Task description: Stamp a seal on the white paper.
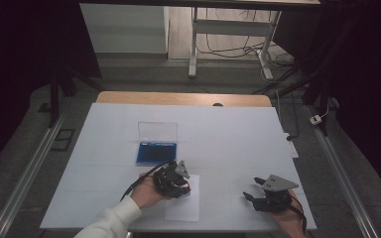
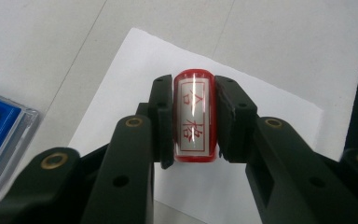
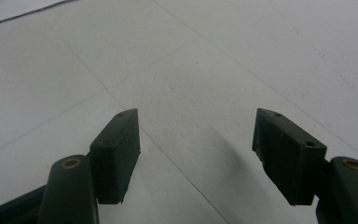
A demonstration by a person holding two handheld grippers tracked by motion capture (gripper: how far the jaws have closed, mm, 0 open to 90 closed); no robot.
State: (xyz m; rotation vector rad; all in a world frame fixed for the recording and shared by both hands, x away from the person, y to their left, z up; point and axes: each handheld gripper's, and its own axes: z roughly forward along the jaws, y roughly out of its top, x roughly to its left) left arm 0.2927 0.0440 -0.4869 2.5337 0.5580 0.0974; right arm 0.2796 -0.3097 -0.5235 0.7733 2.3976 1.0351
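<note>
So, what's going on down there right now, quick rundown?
Left gripper shut on red stamp, over the white paper. Right gripper open, empty, above bare table. Blue ink pad open beside the paper. Nothing in the way.

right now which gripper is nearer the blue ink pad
Left. The left gripper is just in front of the ink pad, over the paper; the right gripper sits farther off to the right.

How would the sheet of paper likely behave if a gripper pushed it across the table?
The sheet of paper looks thin and loose, so it would probably slide or buckle. Pressing the red stamp, held by the left gripper, should pin it.
</note>
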